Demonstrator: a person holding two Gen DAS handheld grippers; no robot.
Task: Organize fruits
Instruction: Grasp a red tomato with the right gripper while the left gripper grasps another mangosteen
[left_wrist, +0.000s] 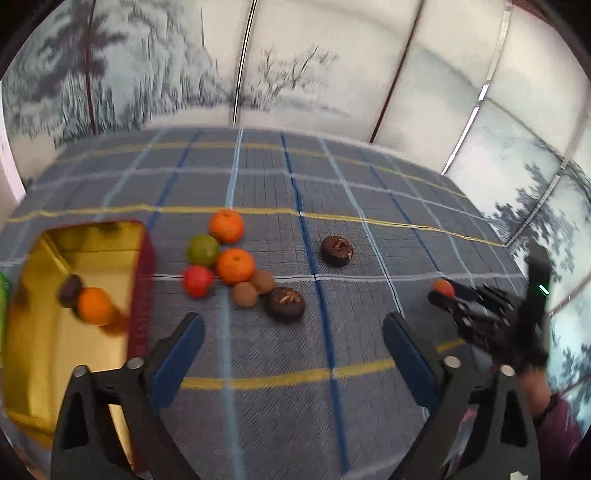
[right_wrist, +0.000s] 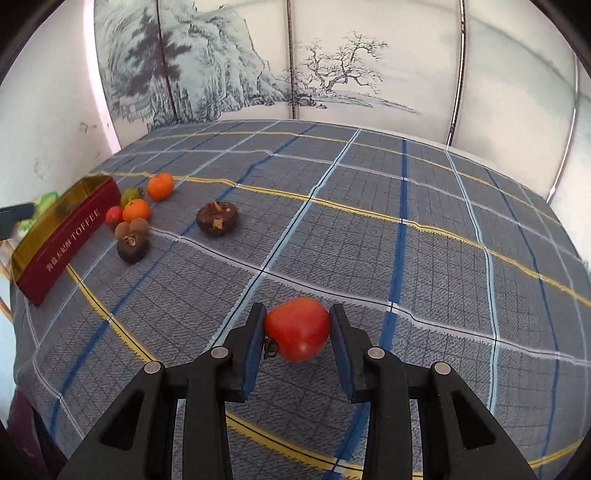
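Observation:
My right gripper (right_wrist: 298, 311) is shut on a red tomato-like fruit (right_wrist: 297, 328), held above the checked cloth. In the left wrist view it shows at the right, blurred, with the red fruit (left_wrist: 443, 287) at its tip. My left gripper (left_wrist: 293, 332) is open and holds nothing; it hangs over the cloth just right of the red toffee tin (left_wrist: 146, 280). An orange (left_wrist: 94, 305) and a dark fruit (left_wrist: 70, 286) lie in the tin. Beside the tin sits a cluster: two oranges (left_wrist: 226, 226), a green fruit (left_wrist: 202, 251), a red one (left_wrist: 197, 281), two brown ones (left_wrist: 245, 294) and a dark one (left_wrist: 285, 303).
Another dark fruit (left_wrist: 337, 251) lies alone on the blue checked tablecloth (right_wrist: 369, 240). Something green (right_wrist: 46, 201) sits behind the tin (right_wrist: 62, 236). A painted folding screen (right_wrist: 332, 74) stands along the table's far edge. A sleeve (left_wrist: 554, 424) is at the lower right.

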